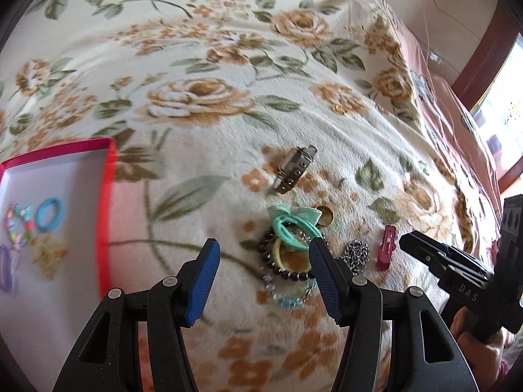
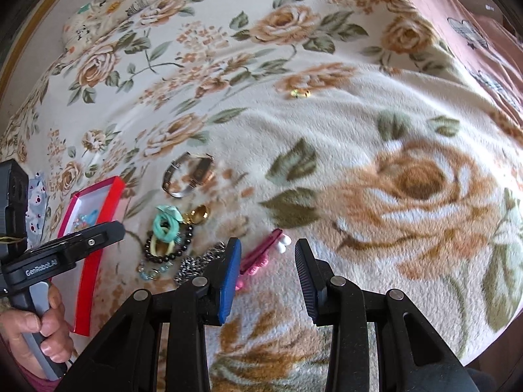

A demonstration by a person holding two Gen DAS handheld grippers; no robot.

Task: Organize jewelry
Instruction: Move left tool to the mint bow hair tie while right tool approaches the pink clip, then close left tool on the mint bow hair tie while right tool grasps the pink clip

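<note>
A heap of jewelry lies on the floral blanket: a teal hair tie (image 1: 291, 225) (image 2: 165, 225), a dark beaded bracelet (image 1: 287, 272) (image 2: 170, 254), a gold ring (image 1: 324, 217) (image 2: 200, 214), a silver chain (image 1: 358, 254) (image 2: 196, 263) and a pink hair clip (image 1: 385, 248) (image 2: 260, 253). Farther back lies a silver watch (image 1: 294, 170) (image 2: 189, 174). My left gripper (image 1: 264, 243) hangs open just above the heap, its right pad by the hair tie. My right gripper (image 2: 268, 243) is open over bare blanket, the clip just beyond its left finger.
A red-rimmed box (image 1: 108, 196) (image 2: 98, 258) lies left of the heap; in it are a blue hair tie (image 1: 49, 214), a colourful bracelet (image 1: 18, 228) and a purple piece (image 1: 6, 271). A small gold trinket (image 2: 299, 93) lies farther back. Pink bedding (image 1: 457, 124) borders the blanket's right edge.
</note>
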